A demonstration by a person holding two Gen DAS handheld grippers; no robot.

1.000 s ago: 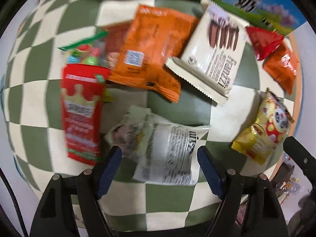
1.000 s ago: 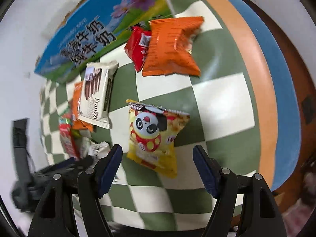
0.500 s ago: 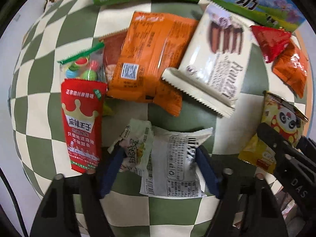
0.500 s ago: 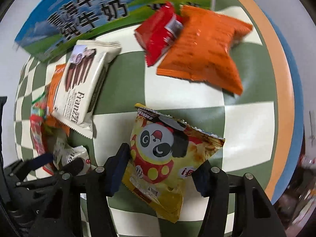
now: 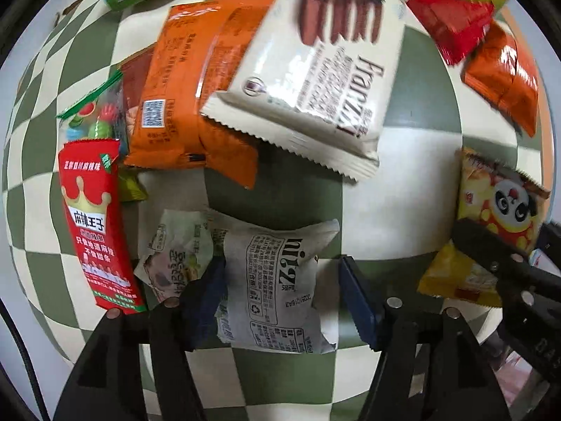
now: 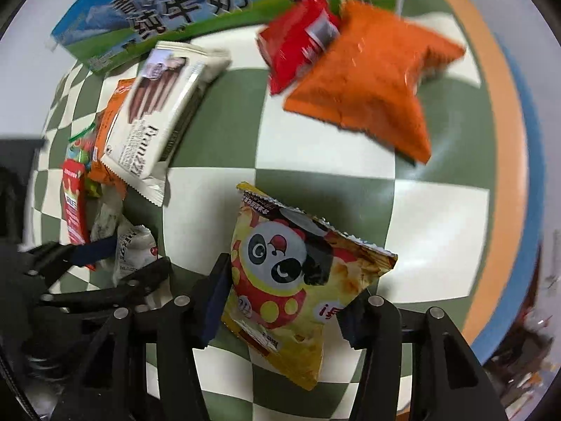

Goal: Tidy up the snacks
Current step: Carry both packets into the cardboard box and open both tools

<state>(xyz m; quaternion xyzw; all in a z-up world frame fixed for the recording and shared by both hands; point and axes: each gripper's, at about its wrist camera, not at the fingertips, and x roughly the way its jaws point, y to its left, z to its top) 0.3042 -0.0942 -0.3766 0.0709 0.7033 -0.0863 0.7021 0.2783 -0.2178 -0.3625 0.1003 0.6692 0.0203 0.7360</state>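
Note:
Several snack packs lie on a green-and-white checked cloth (image 5: 392,196). My left gripper (image 5: 280,298) is open, its jaws on either side of a white printed pack (image 5: 277,287), close to its sides. My right gripper (image 6: 284,301) is open, its jaws around the lower part of a yellow panda chip bag (image 6: 294,273); that bag also shows in the left wrist view (image 5: 491,224). I cannot tell whether either gripper presses its pack.
A cream wafer pack (image 5: 315,80) overlaps an orange pack (image 5: 189,84). A red crown pack (image 5: 94,224) lies left, and a crumpled pale pack (image 5: 175,249) beside it. A small red pack (image 6: 298,38), an orange bag (image 6: 368,80) and a milk carton box (image 6: 196,3) lie behind.
Both grippers have moved down and forward onto their packs. The jaws now stand around the white pack and the panda bag, and have narrowed somewhat.

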